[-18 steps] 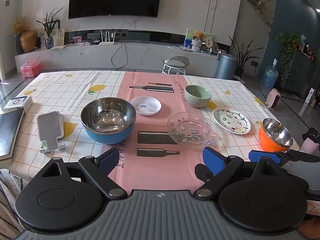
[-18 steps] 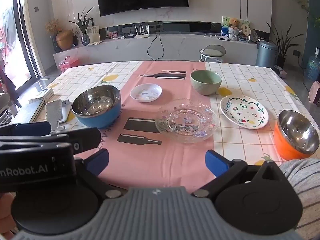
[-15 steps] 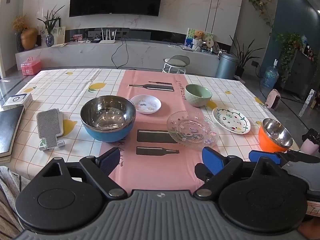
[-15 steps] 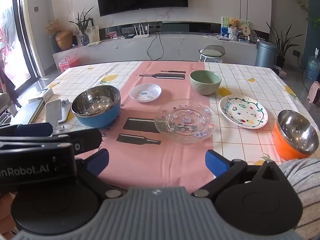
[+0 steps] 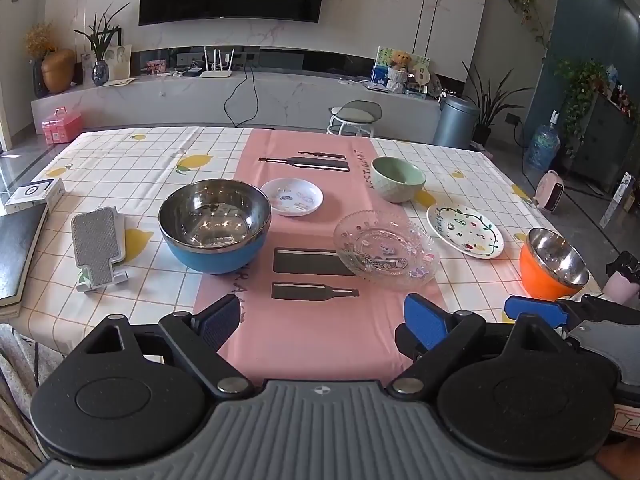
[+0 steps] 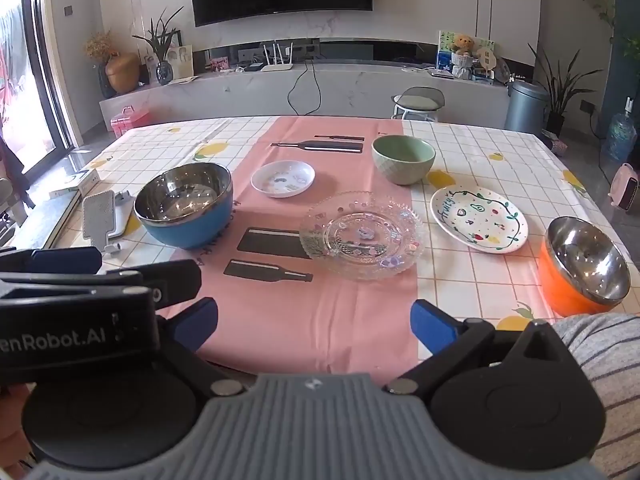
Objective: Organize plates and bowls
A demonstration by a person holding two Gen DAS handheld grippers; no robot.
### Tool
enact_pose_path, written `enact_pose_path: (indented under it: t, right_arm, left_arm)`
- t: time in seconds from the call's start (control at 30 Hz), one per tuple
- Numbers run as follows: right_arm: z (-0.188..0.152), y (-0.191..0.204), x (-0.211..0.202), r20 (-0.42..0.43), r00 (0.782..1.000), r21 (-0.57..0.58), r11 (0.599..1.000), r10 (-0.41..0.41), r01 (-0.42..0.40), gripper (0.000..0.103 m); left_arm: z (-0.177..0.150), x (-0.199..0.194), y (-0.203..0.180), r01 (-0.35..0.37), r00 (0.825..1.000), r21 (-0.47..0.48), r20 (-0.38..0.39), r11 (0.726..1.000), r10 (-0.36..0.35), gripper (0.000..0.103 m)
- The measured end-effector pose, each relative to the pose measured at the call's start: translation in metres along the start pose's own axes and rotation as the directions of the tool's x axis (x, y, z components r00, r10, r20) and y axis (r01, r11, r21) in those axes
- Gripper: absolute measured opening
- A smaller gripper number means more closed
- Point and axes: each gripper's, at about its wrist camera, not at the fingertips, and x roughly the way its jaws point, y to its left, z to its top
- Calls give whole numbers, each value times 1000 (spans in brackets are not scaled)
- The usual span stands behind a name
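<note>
so, largest to smallest:
table (image 6: pixel 500 148): checked lemon cloth with a pink runner down the middle; all the crockery stands on it, each piece apart from the others.
blue bowl (image 6: pixel 186 210): steel-lined, toward the left edge, on the seam of the runner.
glass plate (image 6: pixel 362 236): clear, patterned, mid-table nearest the front edge.
orange bowl (image 6: pixel 582 266): steel-lined, at the front right corner.
painted plate (image 6: pixel 478 218): white, between the glass plate and the orange bowl.
green bowl (image 6: pixel 403 159): toward the far edge, right of the runner.
small dish (image 6: pixel 283 178): white, on the runner behind the blue bowl.
left gripper (image 5: pixel 322 318): jaws spread wide, nothing between them, above the front edge.
right gripper (image 6: pixel 314 322): likewise wide and empty, tilted down at the table.
risk: the glass plate looks thin and slippery; a pinch on its scalloped rim could slip or chip it. the orange bowl sits close to the corner, so a nudge might push it off. the two grippers crowd each other and could collide.
hidden: the front edge lies under both gripper bodies; the glass pattern blurs its rim line.
</note>
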Motion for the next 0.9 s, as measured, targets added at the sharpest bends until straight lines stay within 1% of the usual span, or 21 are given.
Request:
enact_pose_path:
  t: [0.9]
  right_arm:
    - [-2,1,1,-9,1000,-10,1000,-11,11,100]
  left_arm:
    - [-2,2,2,-25,1000,-5,-15,1000,25,103]
